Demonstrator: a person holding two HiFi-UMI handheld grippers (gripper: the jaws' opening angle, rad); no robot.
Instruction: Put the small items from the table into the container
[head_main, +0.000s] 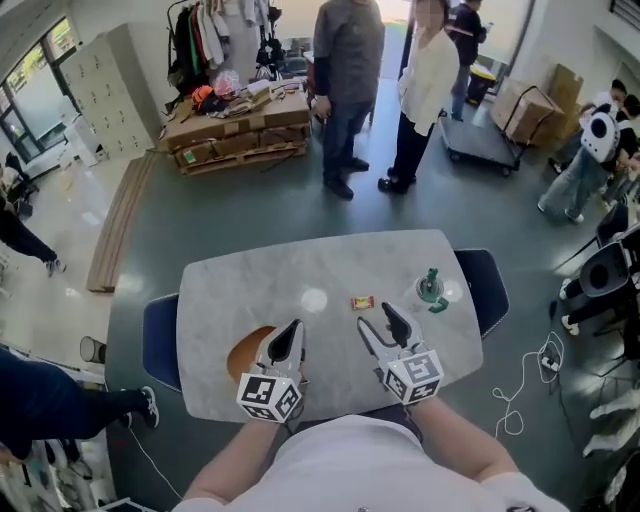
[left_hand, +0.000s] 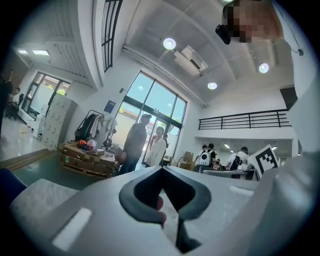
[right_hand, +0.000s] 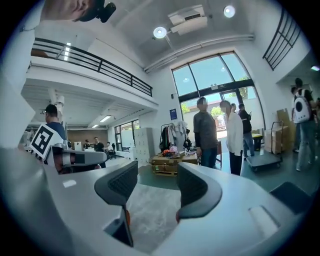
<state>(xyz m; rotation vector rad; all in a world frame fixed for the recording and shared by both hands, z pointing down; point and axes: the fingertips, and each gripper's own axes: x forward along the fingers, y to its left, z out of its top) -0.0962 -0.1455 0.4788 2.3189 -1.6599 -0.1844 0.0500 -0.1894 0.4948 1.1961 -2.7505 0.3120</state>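
table (head_main: 300, 262) bears a wrapper (head_main: 362, 302) lying crosswise; left tongs (head_main: 292, 331) pinched, right tongs (head_main: 376, 320) spread, empty.

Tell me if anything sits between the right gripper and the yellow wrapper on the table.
Nothing visible does. The right gripper, jaws apart and empty, is just short of the yellow wrapper, and the head view shows only bare table between them. The green item stands off to the right.
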